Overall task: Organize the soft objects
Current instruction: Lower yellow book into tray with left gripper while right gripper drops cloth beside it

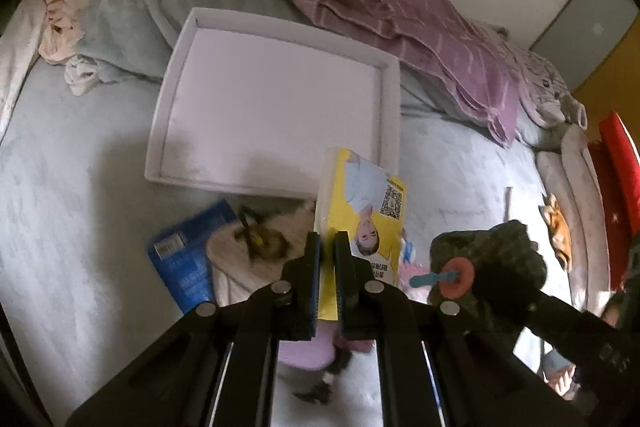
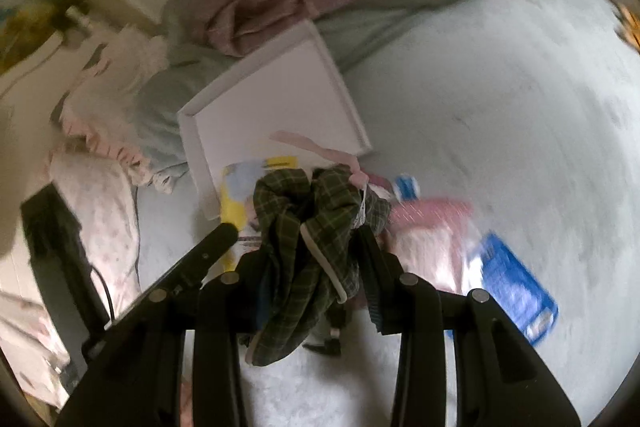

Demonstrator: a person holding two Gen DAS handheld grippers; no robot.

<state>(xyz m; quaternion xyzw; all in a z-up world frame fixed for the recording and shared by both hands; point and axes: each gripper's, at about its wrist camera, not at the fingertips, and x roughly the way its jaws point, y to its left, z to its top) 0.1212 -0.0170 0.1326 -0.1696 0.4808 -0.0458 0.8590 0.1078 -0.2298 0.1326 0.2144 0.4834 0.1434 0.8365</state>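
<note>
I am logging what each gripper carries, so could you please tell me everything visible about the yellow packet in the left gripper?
The yellow packet is a soft, glossy plastic pack, yellow with a white side, printed with a person in pale blue, a QR code and some text. The left gripper is shut on its lower edge, holding it upright, print upside down, above the bed in front of the white tray. Only the fingers appear to touch it.

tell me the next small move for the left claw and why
Probably carry the yellow packet forward over the white tray and release it. The left claw is shut on the packet's edge, it hangs clear of the bed, and the tray just ahead has nothing in it.
</note>
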